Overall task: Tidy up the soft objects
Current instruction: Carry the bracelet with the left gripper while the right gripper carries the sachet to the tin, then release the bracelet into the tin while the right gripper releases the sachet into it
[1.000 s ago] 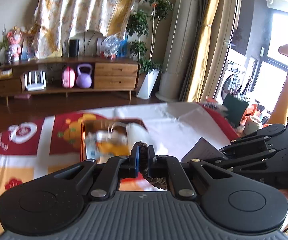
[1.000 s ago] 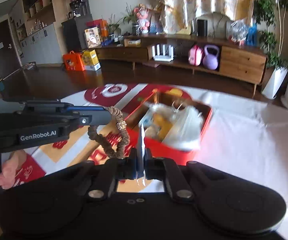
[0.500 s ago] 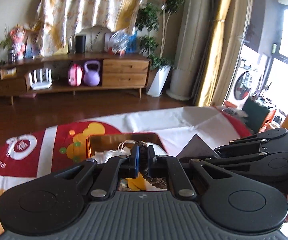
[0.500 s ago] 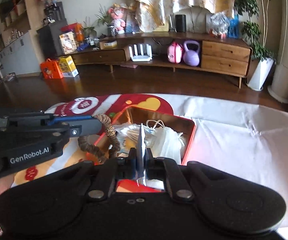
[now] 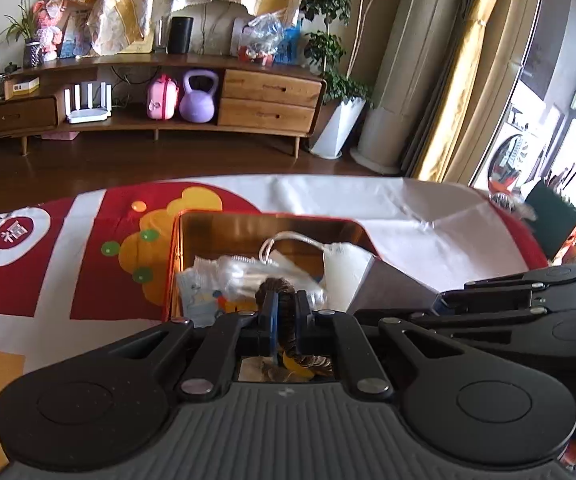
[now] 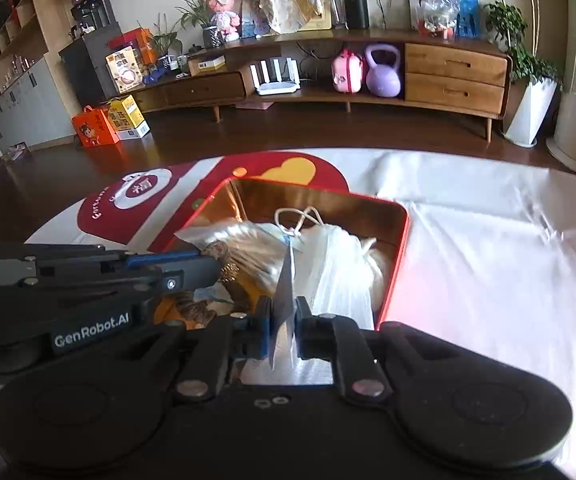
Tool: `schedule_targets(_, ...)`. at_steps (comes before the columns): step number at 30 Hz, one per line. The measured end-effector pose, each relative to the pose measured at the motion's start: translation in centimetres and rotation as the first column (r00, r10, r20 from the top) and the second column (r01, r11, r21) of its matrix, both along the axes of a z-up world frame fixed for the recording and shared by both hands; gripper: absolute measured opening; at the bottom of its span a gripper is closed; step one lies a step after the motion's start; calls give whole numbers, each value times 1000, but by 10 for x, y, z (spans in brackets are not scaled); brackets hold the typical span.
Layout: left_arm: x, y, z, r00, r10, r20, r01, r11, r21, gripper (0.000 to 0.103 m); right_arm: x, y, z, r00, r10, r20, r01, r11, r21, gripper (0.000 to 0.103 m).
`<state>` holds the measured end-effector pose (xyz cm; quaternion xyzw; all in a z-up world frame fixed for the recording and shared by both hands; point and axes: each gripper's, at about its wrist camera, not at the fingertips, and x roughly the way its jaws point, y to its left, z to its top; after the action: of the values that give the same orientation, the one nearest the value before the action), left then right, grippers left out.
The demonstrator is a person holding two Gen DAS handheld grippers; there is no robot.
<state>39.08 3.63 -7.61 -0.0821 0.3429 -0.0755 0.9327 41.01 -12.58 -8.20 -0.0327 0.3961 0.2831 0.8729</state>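
Beaded bracelet (image 5: 284, 312), brown, is pinched between the closed fingers of the left gripper (image 5: 285, 314), its loop rising just past the fingertips and trailing below them over the near left part of the red tin (image 6: 398, 264). Seen from the right wrist, the same bracelet (image 6: 224, 270) hangs at the tip of the left gripper (image 6: 212, 266), inside the tin's left wall. The right gripper (image 6: 284, 316) is clamped on a thin white sheet (image 6: 286, 280), held edge-on and upright above the tin's near edge. Within the tin lie a clear plastic packet (image 6: 248, 240), a white drawstring bag (image 6: 336, 268) toward its right wall, and a small printed pack (image 5: 198, 296). The tin rests on a red, white and yellow tablecloth (image 6: 488, 264).
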Motion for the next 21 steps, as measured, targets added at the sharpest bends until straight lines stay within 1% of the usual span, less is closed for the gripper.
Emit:
schedule_targets(6,-1,-4,-15,999,-13,-42,15,999,43,8,1,-4,-8,1000,-8,-16,8,1000,-13,12)
schedule_targets(9,-2,-8,-19,997,-26,-76,31,997,69,8,-3,-4,-2,1000,-1,4,1,1000,-18,18)
schedule_targets(11,-2,-9,-18,996,-15,-88,23,996,86,8,-7,-4,3,1000,0,26,1,999,-33,21)
schedule_targets(12,-3,-10,-17,996,-10,-90,18,996,90,8,-8,-4,5,999,3,35,-1,999,-38,25)
schedule_targets(14,-4,-10,-14,995,-3,-96,11,996,89,8,-10,-5,8,999,-2,47,4,999,-48,32)
schedule_targets(18,-6,-10,-10,993,14,-121,-3,996,92,11,-14,-7,15,997,-9,70,12,999,-45,40)
schedule_targets(19,-8,-9,-9,993,16,-121,-5,996,93,13,-16,-8,16,997,-9,76,12,999,-43,46)
schedule_targets(20,-10,-10,-8,993,16,-120,-5,995,95,15,-16,-7,19,997,-8,82,11,999,-43,48)
schedule_targets(21,-12,-10,-6,993,16,-116,-4,995,98,19,-17,-7,21,996,-5,89,9,999,-42,51)
